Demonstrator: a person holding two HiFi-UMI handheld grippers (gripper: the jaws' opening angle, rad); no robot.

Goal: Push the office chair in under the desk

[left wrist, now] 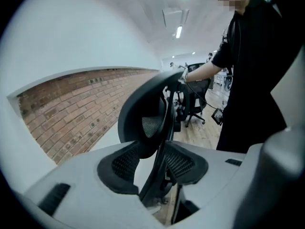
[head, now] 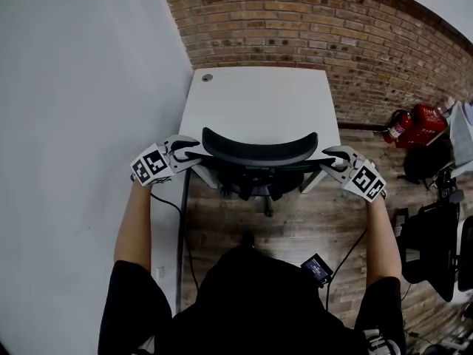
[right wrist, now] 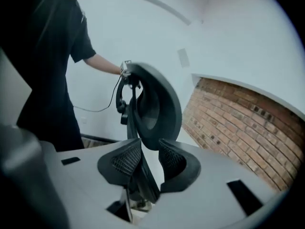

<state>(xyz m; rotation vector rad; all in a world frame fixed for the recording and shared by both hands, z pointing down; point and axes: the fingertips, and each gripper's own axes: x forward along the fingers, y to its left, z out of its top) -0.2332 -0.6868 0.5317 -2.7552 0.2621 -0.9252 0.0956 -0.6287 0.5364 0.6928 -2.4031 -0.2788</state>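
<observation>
A black office chair's curved backrest [head: 259,152] stands at the near edge of a white desk [head: 259,98], with its seat hidden under the desk top. My left gripper [head: 194,154] is at the backrest's left end. In the left gripper view the backrest edge [left wrist: 143,113] runs between the jaws of the left gripper [left wrist: 155,163], and a gap shows beside one pad, so it is open. My right gripper [head: 329,157] is at the right end. In the right gripper view both pads of the right gripper [right wrist: 145,161] press on the backrest edge [right wrist: 157,104].
A brick wall [head: 318,28] rises behind the desk and a white wall [head: 74,87] runs along the left. A red fire extinguisher [head: 403,128] and another black chair [head: 432,242] stand to the right on the wooden floor [head: 295,228].
</observation>
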